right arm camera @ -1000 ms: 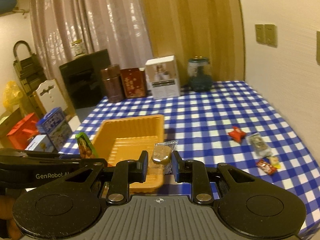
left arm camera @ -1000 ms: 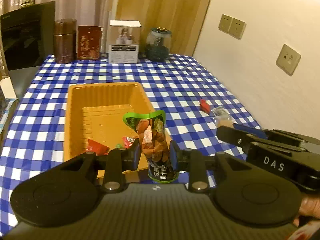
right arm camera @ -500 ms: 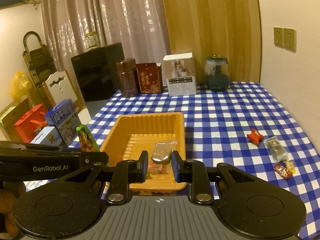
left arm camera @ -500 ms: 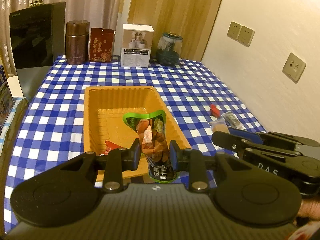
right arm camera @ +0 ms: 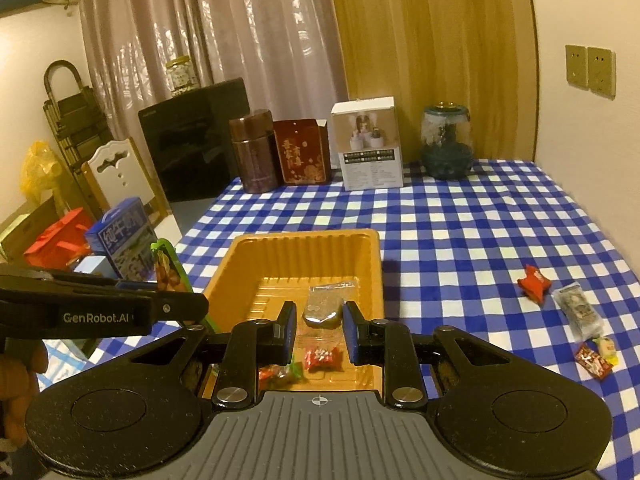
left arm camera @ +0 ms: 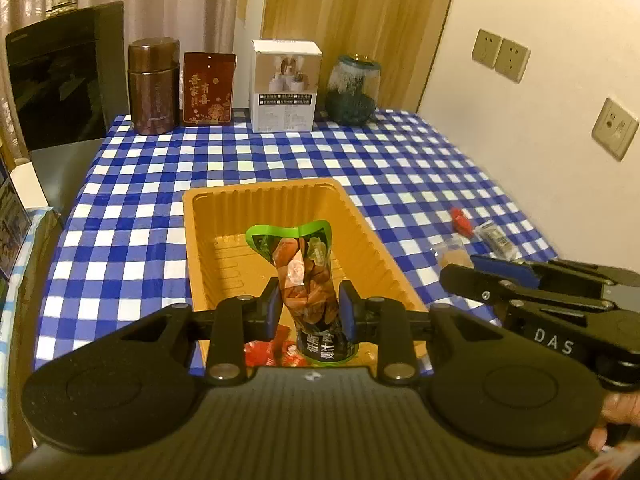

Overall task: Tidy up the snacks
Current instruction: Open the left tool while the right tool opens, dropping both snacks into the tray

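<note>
- L gripper [left arm camera: 309,314]: jaws nearly closed, pads clamped on both sides of a green-edged snack pouch [left arm camera: 306,280]. Pouch stands upright, top flared, bottom end below the pads.
- Pouch hangs over the orange tray [left arm camera: 208,248], near end of it; also seen edge-on from R wrist cam [right arm camera: 170,274], just left of tray's rim.
- R gripper [right arm camera: 319,330]: jaws narrow, pinching a clear-wrapped brownish snack [right arm camera: 324,312]. Wrapper top sticks up past the pads. Held above tray interior [right arm camera: 360,264], nearer the right wall.
- From L cam the R gripper comes in from the right, its snack [left arm camera: 454,256] showing just past its tip, by tray's right rim.
- In tray, near end: red-wrapped candies [right arm camera: 322,358], one more w/ green bit [right arm camera: 280,374], partly hidden by the fingers.
- Tray sits on blue/white check tablecloth [right arm camera: 460,240], long axis running away from cams.
- Loose on cloth, right of tray, well apart from it: red candy [right arm camera: 533,282], clear pkt w/ dark print [right arm camera: 578,312], small red + yellowish pcs [right arm camera: 596,358] near table edge.
- Far end of table, in a row: brown tin [left arm camera: 153,86], red box [left arm camera: 208,89], white box [left arm camera: 285,86], glass jar [left arm camera: 352,90].
- Person's fingers [left arm camera: 616,416] visible at lower right behind R gripper.
</note>
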